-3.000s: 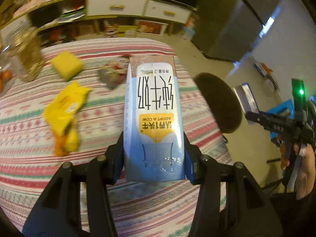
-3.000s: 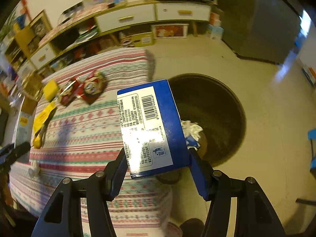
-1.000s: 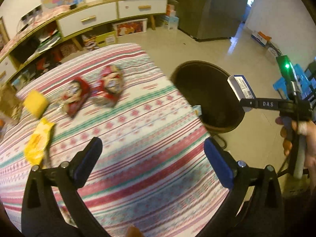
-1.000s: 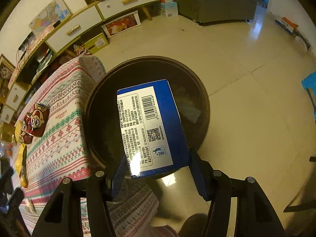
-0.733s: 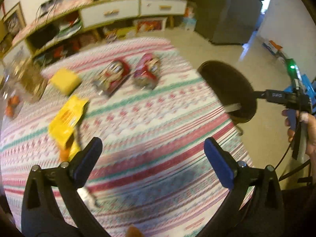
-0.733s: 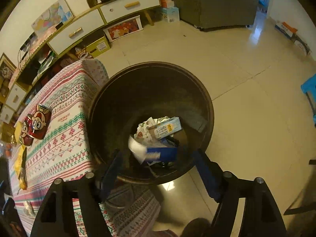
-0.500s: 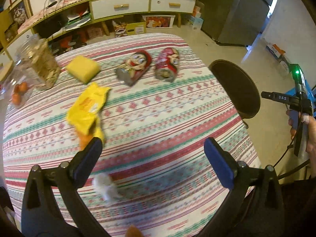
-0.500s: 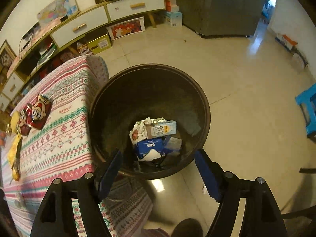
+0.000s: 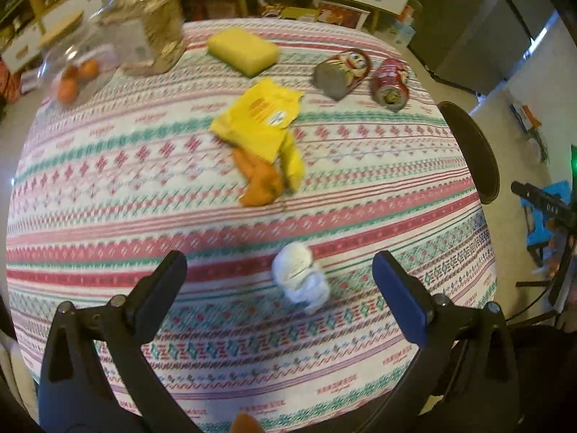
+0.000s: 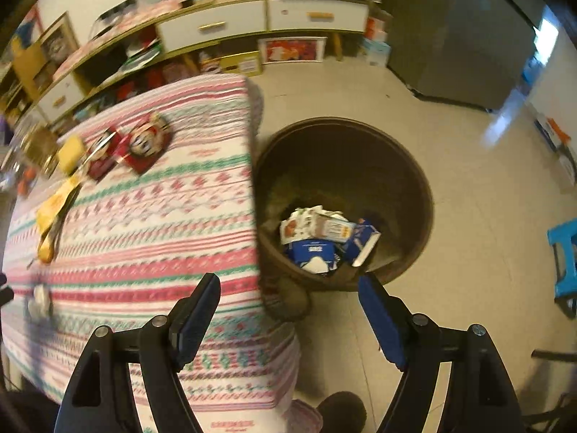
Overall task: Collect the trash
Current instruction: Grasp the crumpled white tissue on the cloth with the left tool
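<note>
My left gripper (image 9: pixel 276 265) is open and empty above the near part of the table, just behind a crumpled white tissue (image 9: pixel 301 281). Farther on lie a yellow wrapper (image 9: pixel 261 121) over an orange peel (image 9: pixel 259 180), a red snack packet (image 9: pixel 342 72) and a crushed red can (image 9: pixel 391 81). My right gripper (image 10: pixel 288 283) is open and empty above the table edge and the dark round trash bin (image 10: pixel 414 180), which holds blue and white cartons (image 10: pixel 324 241). The bin's rim (image 9: pixel 479 151) also shows in the left wrist view.
A yellow sponge (image 9: pixel 243 50), a glass jar (image 9: pixel 151 21) and a clear bag of oranges (image 9: pixel 75 72) sit at the table's far side. The striped tablecloth (image 10: pixel 162 216) hangs over the edge beside the bin. A blue stool (image 10: pixel 564 259) stands on the floor at right.
Both grippers let their cartons drop into the bin and now stand open. The left gripper has swung back over the table toward the tissue. The right gripper has pulled back from the bin.
</note>
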Demonstrator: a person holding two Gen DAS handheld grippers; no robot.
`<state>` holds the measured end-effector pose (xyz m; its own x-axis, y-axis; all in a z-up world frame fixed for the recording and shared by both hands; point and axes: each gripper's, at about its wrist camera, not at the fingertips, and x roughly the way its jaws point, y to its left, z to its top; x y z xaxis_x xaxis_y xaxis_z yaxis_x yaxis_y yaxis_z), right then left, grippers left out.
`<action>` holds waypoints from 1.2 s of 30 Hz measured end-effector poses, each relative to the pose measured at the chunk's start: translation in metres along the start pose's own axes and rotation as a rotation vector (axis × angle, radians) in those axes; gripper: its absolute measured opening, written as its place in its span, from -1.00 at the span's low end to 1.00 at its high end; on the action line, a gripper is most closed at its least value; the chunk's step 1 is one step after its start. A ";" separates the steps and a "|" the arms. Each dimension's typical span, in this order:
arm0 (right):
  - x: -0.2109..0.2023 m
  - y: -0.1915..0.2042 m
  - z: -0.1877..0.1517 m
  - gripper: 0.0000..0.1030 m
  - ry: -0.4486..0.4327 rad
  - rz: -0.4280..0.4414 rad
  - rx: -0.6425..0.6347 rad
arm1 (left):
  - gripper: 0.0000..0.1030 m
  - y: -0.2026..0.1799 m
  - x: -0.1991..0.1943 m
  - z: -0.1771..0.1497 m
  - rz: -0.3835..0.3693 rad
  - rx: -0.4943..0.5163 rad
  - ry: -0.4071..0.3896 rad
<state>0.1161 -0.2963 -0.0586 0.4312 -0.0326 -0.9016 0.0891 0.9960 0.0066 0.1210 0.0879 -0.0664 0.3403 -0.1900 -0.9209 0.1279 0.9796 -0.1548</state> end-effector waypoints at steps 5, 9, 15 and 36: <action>0.002 0.029 -0.006 0.56 0.015 0.019 -0.060 | 0.98 0.012 0.004 -0.009 -0.005 -0.020 0.021; 0.001 0.046 -0.010 0.56 0.005 0.012 -0.103 | 0.98 0.016 0.013 -0.015 -0.038 -0.028 0.061; 0.003 0.064 -0.014 0.56 0.003 -0.009 -0.168 | 0.75 0.011 0.030 -0.022 -0.108 -0.056 0.121; 0.010 0.076 -0.015 0.56 0.023 -0.005 -0.172 | -0.48 -0.002 0.040 -0.008 -0.121 -0.049 0.070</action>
<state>0.1134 -0.2199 -0.0737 0.4101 -0.0382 -0.9113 -0.0643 0.9954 -0.0706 0.1272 0.0793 -0.1059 0.2592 -0.3036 -0.9169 0.1184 0.9522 -0.2818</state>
